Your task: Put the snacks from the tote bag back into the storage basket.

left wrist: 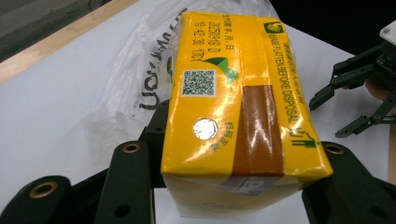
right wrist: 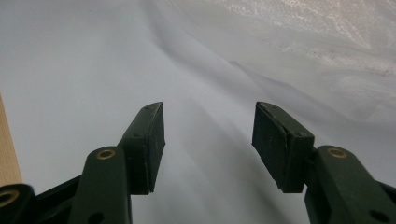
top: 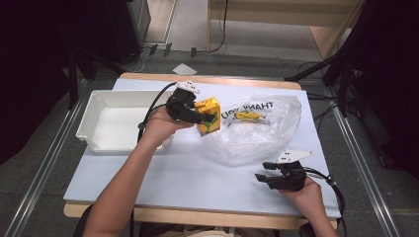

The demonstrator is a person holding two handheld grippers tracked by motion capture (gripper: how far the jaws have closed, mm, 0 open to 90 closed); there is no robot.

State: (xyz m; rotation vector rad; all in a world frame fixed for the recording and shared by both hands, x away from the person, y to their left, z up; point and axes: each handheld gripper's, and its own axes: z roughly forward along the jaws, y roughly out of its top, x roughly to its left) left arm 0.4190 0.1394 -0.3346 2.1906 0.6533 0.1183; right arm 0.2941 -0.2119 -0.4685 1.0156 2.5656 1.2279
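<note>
My left gripper [top: 201,117] is shut on a yellow drink carton [top: 208,115] and holds it above the table, just left of the clear plastic bag [top: 267,133]. In the left gripper view the carton [left wrist: 233,107] lies between the two black jaws, its QR code and foil straw hole facing the camera. My right gripper [top: 264,171] rests low at the front right of the table, open with nothing between its fingers [right wrist: 149,144]; it points at the bag's edge [right wrist: 327,56]. The right gripper [left wrist: 343,109] also appears far off in the left gripper view.
A white plastic bin [top: 94,131] stands at the table's left, beside the person's left hand. The bag holds a flat yellow packet [top: 249,116]. The white tabletop [top: 197,177] has wooden edges; dark stands and cables lie on the floor around it.
</note>
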